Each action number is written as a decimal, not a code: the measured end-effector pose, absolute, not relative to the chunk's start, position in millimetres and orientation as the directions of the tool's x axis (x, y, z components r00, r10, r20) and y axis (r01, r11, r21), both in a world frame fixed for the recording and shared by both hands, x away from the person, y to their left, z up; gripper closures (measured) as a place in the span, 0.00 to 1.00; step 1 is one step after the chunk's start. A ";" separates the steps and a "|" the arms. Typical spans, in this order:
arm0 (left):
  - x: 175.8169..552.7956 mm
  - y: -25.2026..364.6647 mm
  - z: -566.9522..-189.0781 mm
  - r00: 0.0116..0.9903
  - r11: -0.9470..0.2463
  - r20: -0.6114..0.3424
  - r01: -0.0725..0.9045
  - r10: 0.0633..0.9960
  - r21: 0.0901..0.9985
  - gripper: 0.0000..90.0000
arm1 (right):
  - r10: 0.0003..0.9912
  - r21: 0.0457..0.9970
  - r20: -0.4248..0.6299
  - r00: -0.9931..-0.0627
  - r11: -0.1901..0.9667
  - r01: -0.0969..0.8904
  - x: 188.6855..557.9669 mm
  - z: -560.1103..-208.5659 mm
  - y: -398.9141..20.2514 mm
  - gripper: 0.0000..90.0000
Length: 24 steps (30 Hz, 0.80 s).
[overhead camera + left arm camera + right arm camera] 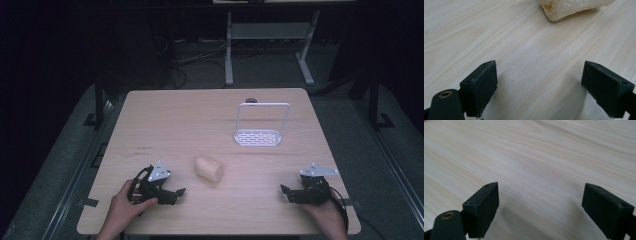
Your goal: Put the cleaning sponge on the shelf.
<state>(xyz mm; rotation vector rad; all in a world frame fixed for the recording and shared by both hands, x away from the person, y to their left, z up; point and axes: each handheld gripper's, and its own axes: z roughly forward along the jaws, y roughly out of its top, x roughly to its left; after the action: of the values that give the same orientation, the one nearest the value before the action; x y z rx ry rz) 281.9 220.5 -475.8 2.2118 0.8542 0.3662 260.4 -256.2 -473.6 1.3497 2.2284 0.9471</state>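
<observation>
Now ease the wide-open left gripper (pixel 175 194) up-right toward the loofah sponge (pixel 209 168) lying mid-frame on the wooden table (pixel 165 120), straddle its short cylinder squarely before squeezing, and leave the equally open, empty right gripper (pixel 287 193) parked lower right.

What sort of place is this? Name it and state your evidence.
Probably a lab or workshop set up for recording. A bare wooden table stands on grey carpet in a dark room, loose cables trail behind it, and another white-legged bench stands beyond.
</observation>
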 end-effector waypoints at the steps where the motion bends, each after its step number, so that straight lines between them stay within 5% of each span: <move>1: 282.1 220.7 -475.7 0.741 -0.519 0.006 0.465 0.672 0.718 0.14 | 0.878 0.706 0.037 -0.478 0.315 0.634 261.5 -473.1 -255.2 0.16; 24: 281.7 220.8 -475.8 0.739 -0.516 0.003 0.467 0.673 0.718 0.14 | 0.832 0.728 0.044 -0.553 0.352 0.588 275.4 -456.5 -241.4 0.16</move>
<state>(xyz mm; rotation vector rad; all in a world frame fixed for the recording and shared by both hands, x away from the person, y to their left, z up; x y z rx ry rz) 281.7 220.8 -475.8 2.2111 0.8544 0.3652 275.4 -241.4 -456.5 1.2540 2.2861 1.0205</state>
